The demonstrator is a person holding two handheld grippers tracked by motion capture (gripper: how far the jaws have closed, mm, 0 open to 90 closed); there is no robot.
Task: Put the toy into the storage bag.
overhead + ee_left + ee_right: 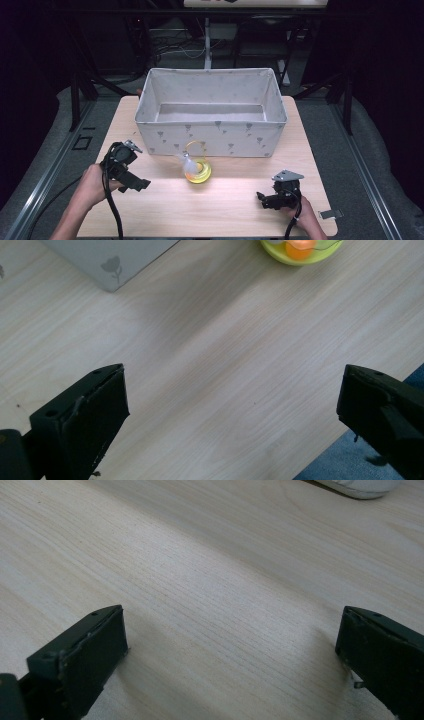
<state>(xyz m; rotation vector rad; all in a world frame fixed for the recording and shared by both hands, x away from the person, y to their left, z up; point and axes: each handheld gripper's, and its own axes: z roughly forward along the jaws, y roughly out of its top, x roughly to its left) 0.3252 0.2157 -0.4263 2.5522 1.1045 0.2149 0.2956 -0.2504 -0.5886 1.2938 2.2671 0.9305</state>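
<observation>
- yellow toy (197, 171) sits mid-tabletop (225, 210), just in front of fabric bin (210, 137); its clear part tilts up-left, ring handle toward the bin
- left gripper (142, 184) fingers spread wide, holding nothing
- right gripper (260, 197) fingers spread wide, holding nothing
- bare tabletop between both grippers and toy

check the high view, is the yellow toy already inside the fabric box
No, the yellow toy sits on the wooden table just in front of the fabric box, outside its near wall.
</observation>
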